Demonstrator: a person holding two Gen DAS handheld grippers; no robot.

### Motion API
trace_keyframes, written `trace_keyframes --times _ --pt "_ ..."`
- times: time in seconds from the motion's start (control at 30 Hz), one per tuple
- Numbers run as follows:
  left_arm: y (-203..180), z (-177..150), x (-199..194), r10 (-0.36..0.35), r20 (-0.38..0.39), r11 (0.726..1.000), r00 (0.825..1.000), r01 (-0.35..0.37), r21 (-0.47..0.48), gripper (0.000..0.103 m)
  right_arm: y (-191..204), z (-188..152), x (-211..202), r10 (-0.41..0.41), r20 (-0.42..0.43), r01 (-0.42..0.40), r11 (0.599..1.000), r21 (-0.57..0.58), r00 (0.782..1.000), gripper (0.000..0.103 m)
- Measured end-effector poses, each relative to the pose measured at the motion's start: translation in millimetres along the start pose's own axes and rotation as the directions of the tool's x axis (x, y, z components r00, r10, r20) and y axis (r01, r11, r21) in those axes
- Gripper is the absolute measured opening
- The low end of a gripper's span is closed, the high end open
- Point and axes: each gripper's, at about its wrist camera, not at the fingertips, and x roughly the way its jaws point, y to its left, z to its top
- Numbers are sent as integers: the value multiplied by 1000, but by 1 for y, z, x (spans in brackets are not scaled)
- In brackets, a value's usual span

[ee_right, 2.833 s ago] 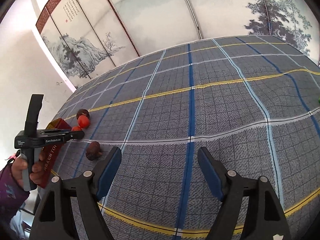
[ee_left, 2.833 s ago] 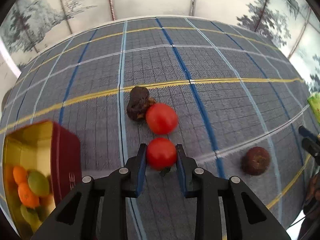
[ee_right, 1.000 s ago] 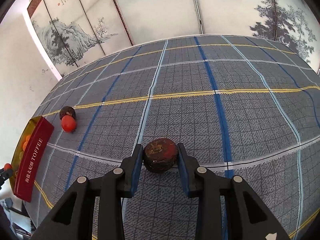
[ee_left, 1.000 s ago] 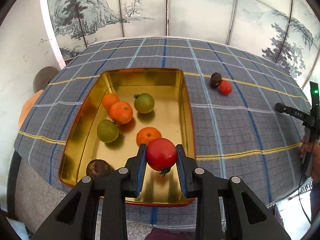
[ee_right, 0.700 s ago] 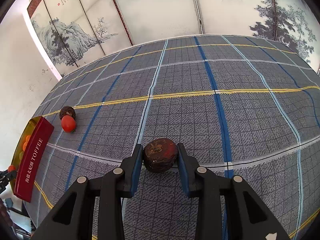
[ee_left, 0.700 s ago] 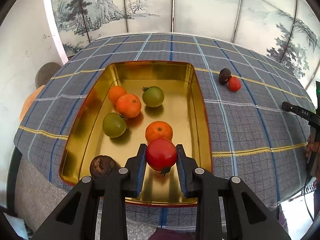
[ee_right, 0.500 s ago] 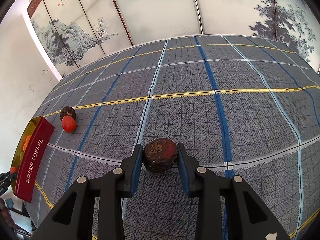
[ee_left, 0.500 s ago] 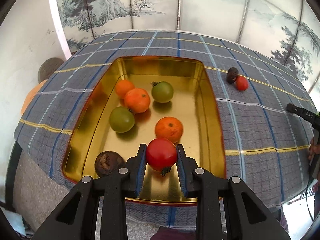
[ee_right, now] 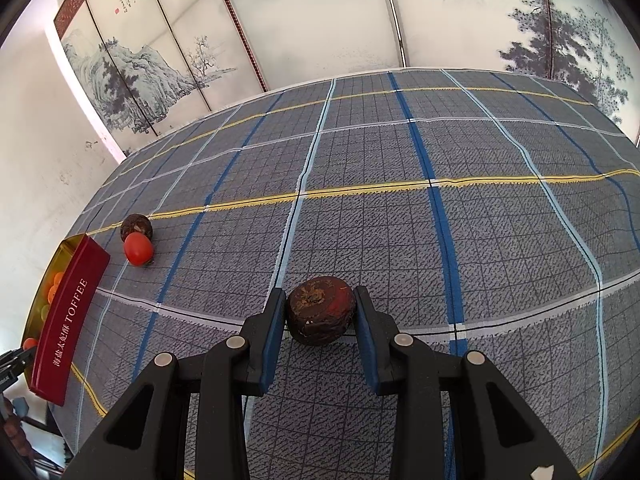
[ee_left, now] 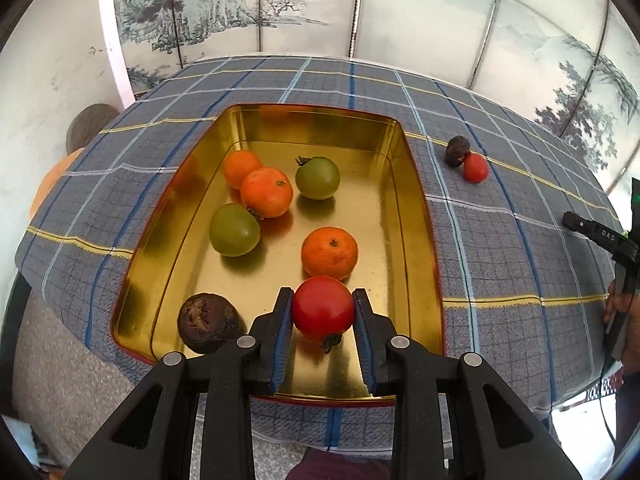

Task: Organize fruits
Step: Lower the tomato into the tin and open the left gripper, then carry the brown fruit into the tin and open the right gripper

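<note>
In the left wrist view, a gold-lined rectangular metal tin with red outer walls (ee_left: 416, 184) sits at the left end of the table, on a grey plaid tablecloth (ee_left: 500, 264). It holds three oranges, two green tomatoes and a dark wrinkled passion fruit (ee_left: 210, 322). The left gripper (ee_left: 323, 316) hangs over the tin's near end, its jaws clamped on a round red tomato (ee_left: 323, 309); this looks like the drop-off step, and next calls for lowering and parting the jaws clear of the nearest orange (ee_left: 329, 253). Farther right, another red tomato (ee_right: 138, 249) touches a dark fruit (ee_right: 136, 227) on the cloth. The right gripper (ee_right: 320, 316) has its jaws clamped on a dark reddish-brown fruit (ee_right: 320, 315), well apart from the tin.
</note>
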Motion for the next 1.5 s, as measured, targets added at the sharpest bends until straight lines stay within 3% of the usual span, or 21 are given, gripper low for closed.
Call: trace_keyframes --times 0.4,0.5,0.57,0.6,0.77,1.23,1.5 --pt "-4 -1 -3 -21 -2 1000 1000 21 15 31 0 0 0 0 0 0 1000 0 1000 32" --pt "-9 0 -8 -31 15 999 999 30 34 44 0 0 0 0 0 0 1000 0 1000 32" --pt "-11 -1 -14 -20 48 999 999 18 46 66 0 0 0 0 0 0 1000 0 1000 32" --pt "-13 -1 -18 -2 76 999 997 -2 54 67 0 0 0 0 0 0 1000 0 1000 32" --pt "-23 -3 -25 77 128 991 989 -91 101 68 0 0 0 -1 0 1 1000 -1 1000 32" --pt "-17 -14 -37 149 151 979 977 -167 115 68 14 -6 -1 -46 -11 45 997 -67 999 32" --pt "-12 -19 -38 173 158 975 972 -192 113 68 44 -29 -13 -1 -18 -1 995 -103 1000 32"
